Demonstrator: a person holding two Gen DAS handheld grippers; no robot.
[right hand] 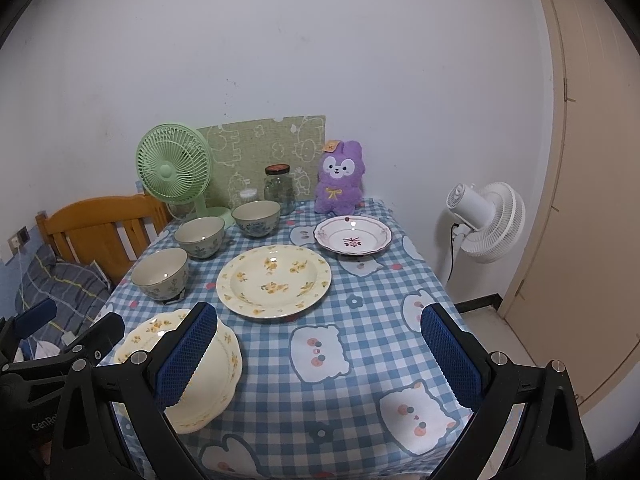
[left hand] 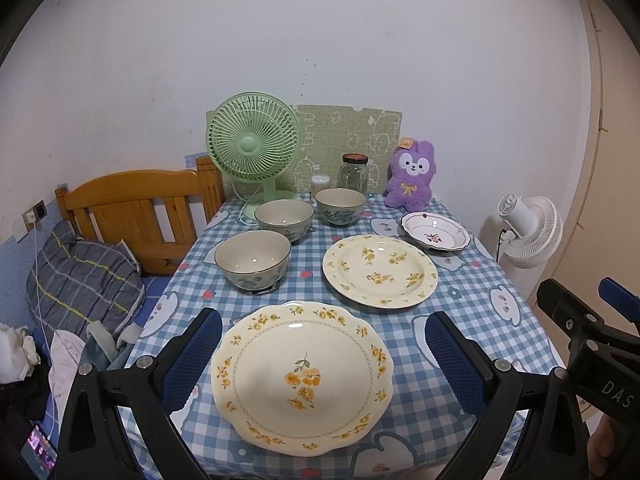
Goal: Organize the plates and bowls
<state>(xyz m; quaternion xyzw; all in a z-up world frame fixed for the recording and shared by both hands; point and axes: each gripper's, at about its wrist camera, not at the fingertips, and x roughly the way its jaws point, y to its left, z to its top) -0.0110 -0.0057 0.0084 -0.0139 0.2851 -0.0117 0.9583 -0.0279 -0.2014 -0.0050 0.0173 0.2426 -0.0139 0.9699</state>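
Three plates lie on the checked table. A scalloped cream plate with yellow flowers [left hand: 302,378] [right hand: 216,376] is nearest. A round cream flowered plate [left hand: 379,270] [right hand: 274,280] lies mid-table. A small white plate with a red motif [left hand: 435,235] [right hand: 352,235] is at the back right. Three grey-blue bowls [left hand: 253,259] [left hand: 285,218] [left hand: 341,205] stand in a diagonal row on the left; they also show in the right wrist view [right hand: 160,273] [right hand: 200,236] [right hand: 256,216]. My left gripper [left hand: 323,356] is open, above the scalloped plate. My right gripper [right hand: 320,354] is open and empty over the front right cloth.
A green fan [left hand: 254,148], glass jar [left hand: 353,174], small container [left hand: 320,184] and purple plush [left hand: 411,176] line the table's back edge. A wooden bed frame [left hand: 132,212] with bedding is left. A white floor fan [right hand: 488,222] stands right of the table.
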